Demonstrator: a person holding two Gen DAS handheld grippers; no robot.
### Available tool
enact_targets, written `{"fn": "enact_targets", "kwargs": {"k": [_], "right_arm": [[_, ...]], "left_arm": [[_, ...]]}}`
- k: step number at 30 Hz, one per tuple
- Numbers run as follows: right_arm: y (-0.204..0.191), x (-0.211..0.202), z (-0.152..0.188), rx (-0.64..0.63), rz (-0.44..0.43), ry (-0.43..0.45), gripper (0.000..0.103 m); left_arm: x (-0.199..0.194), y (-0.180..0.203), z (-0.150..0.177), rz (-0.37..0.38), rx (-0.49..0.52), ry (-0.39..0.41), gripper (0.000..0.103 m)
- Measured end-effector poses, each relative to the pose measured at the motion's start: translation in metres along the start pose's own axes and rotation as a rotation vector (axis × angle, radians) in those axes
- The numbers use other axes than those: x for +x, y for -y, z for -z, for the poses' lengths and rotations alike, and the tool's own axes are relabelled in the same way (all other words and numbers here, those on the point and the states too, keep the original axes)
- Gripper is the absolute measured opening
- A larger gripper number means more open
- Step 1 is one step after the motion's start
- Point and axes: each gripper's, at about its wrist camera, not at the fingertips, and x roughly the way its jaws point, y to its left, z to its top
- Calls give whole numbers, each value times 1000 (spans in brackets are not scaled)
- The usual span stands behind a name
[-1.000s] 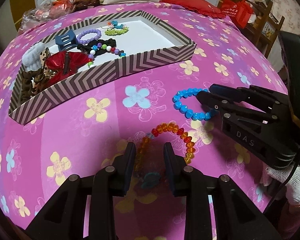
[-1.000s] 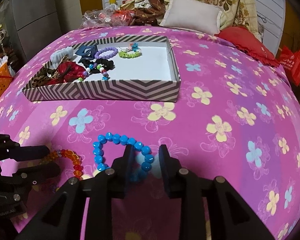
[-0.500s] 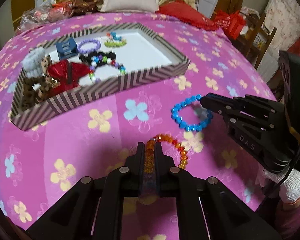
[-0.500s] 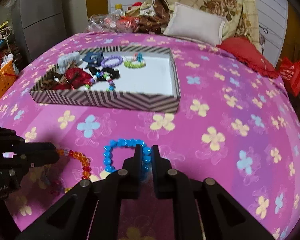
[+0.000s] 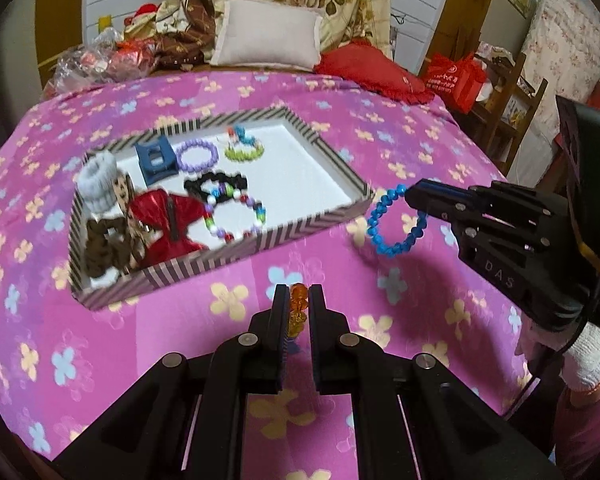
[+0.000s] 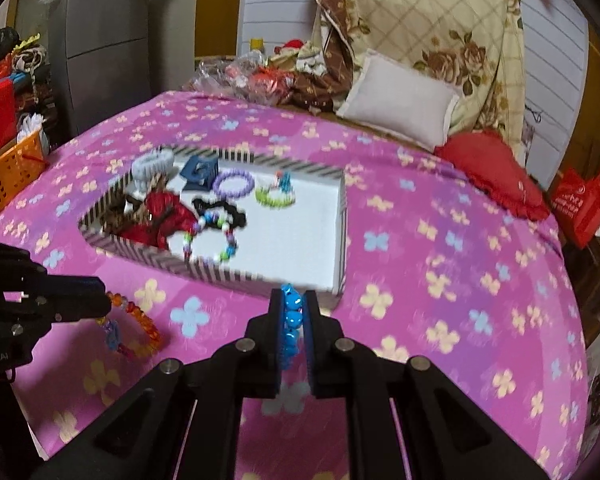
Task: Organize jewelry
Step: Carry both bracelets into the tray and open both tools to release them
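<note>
The left gripper [image 5: 298, 306] is clamped on the orange bracelet [image 6: 140, 320], its loop hanging below the jaws, clear of the bedspread [image 5: 180, 92]. The right gripper [image 6: 293, 312] is pinched tight on the blue bracelet [image 5: 394, 222], whose ring dangles upright from the tips. The box [image 5: 312, 226] lies ahead of both, its long axis running crosswise.

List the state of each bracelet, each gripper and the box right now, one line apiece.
Left gripper: shut on the orange bracelet.
Orange bracelet: pinched at one side, hanging clear of the bedspread.
Right gripper: shut on the blue bracelet.
Blue bracelet: pinched, dangling off the bedspread.
Striped box: open, no lid, already holding hair ties and bracelets at its left end.
</note>
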Motion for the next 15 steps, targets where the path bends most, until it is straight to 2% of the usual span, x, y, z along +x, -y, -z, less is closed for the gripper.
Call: {"fn": "enact_targets", "kwargs": {"k": [9, 11, 15], "right_arm": [[14, 15, -46, 16, -23, 26, 9], [20, 21, -54, 27, -28, 26, 9], [37, 39, -68, 82, -67, 24, 9]], "left_arm": [[-1, 8, -57, 9, 15, 58, 11], [9, 10, -73, 34, 2, 56, 11], [39, 13, -94, 32, -16, 58, 11]]}}
